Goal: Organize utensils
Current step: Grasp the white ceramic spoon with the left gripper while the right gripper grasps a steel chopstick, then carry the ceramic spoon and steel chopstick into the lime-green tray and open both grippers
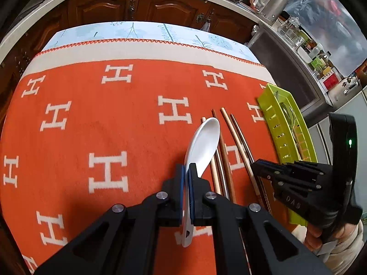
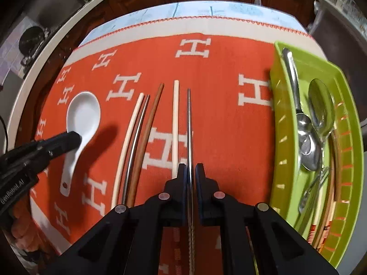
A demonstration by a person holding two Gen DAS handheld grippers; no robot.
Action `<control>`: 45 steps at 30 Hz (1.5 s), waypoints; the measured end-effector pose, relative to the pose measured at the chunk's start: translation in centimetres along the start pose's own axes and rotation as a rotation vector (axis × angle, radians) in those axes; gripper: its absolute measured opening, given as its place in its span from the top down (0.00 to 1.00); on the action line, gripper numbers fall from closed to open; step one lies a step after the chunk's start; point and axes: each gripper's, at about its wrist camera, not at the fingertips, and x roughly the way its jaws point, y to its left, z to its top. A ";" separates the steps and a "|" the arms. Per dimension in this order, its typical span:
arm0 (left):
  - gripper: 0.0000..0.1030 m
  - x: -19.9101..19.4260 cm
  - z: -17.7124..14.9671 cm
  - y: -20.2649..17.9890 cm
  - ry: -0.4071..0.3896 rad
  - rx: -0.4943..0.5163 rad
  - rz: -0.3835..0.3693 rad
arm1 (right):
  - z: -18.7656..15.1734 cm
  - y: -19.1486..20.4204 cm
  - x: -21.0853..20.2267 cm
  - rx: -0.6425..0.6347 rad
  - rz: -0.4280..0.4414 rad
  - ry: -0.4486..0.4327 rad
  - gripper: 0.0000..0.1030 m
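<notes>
At the bottom middle of the left wrist view, the left gripper (image 1: 188, 171) is pinching the handle of a white spoon (image 1: 201, 146) with its fingers pressed tight on it. The spoon's bowl is pointing up toward the middle of the frame, over the chopsticks (image 1: 223, 158). In the right wrist view, at the bottom middle, the right gripper (image 2: 190, 171) is closing its fingers on a thin metal chopstick (image 2: 189, 126) that is running straight up the frame. Just left of it, more chopsticks are lying side by side on the orange cloth (image 2: 218, 119) that is covering the tabletop. At the right side, a green tray (image 2: 348, 123) is holding metal spoons (image 2: 309, 142). Farther back, brown cupboard doors (image 1: 137, 6) are showing at the top.
</notes>
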 end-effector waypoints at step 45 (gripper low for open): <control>0.90 6.2 -1.0 -20.2 0.114 -0.097 -0.060 | -4.5 -19.3 -8.8 0.214 0.066 -0.147 0.93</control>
